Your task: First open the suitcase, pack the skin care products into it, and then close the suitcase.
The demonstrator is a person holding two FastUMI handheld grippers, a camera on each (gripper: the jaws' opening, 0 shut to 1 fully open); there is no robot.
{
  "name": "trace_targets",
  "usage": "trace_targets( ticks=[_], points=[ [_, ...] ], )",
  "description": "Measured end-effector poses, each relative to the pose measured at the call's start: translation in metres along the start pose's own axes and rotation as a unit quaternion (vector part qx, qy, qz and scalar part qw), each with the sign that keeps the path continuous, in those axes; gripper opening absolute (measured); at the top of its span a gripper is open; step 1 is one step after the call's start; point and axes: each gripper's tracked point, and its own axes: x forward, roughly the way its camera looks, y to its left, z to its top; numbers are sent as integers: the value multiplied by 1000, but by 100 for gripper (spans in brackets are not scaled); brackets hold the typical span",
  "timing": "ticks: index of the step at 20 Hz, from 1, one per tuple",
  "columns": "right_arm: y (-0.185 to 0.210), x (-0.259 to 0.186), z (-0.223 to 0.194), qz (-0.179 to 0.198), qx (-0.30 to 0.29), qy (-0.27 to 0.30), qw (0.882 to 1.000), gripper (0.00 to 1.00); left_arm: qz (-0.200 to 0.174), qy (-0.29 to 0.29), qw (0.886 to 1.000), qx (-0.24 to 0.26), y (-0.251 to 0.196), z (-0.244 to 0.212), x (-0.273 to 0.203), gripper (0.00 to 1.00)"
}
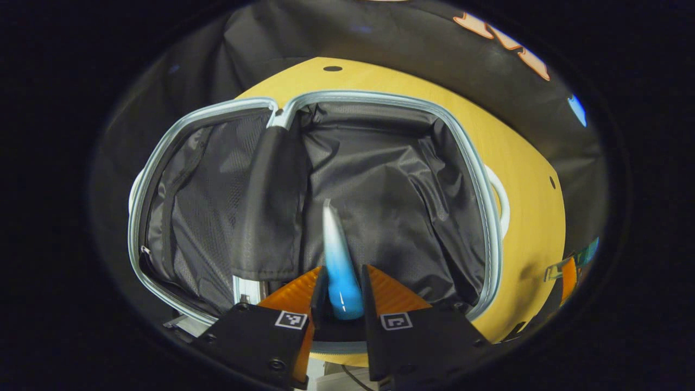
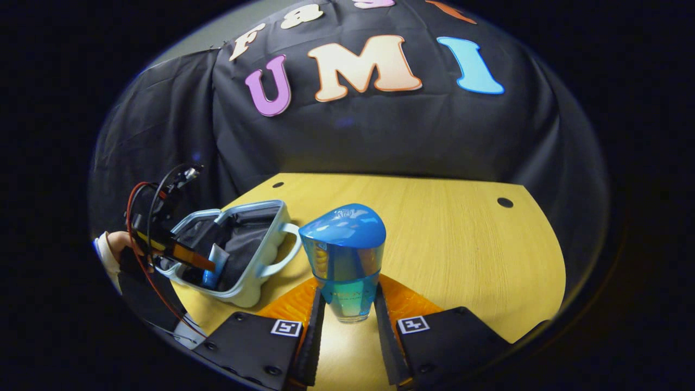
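The open suitcase (image 1: 480, 179) lies on the table, pale blue with a black fabric lining and a mesh-lined lid at the left. My left gripper (image 1: 342, 297) is shut on a blue-and-white tube (image 1: 336, 255), whose flat end points down over the right-hand compartment. In the right gripper view the suitcase (image 2: 267, 228) sits at the left, with the left gripper (image 2: 187, 256) and the tube (image 2: 214, 267) above its opening. My right gripper (image 2: 347, 312) is shut on a clear blue bottle (image 2: 346, 282) with a rounded blue cap, held upright just over the table.
The round yellow wooden table (image 2: 461, 255) has small dark holes near its far edge. Black cloth walls the booth behind it. A pale handle (image 2: 288, 251) sticks out from the suitcase's side toward the bottle. A hand in a sleeve (image 2: 110, 244) holds the left gripper.
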Motion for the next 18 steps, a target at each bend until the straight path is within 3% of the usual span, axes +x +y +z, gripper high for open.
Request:
trace_targets(
  ticks=[1, 4, 6, 11, 18],
  points=[
    [14, -2, 8, 9, 0, -4, 1000, 46, -1, -5, 1000, 1, 1, 2, -3, 40],
    [56, -4, 22, 42, 2, -11, 999, 49, -22, -31, 999, 11, -1, 13, -18, 77],
    [84, 1, 21, 62, -12, -6, 998, 49, -27, -53, 998, 19, 3, 22, -31, 94],
    [151, 23, 8, 120, -25, 26, 992, 49, -41, -92, 995, 2, 29, 35, -77, 95],
    [228, 76, -31, 173, -41, 98, 979, 46, -4, -133, 988, -71, 127, 41, -121, 95]
  ],
)
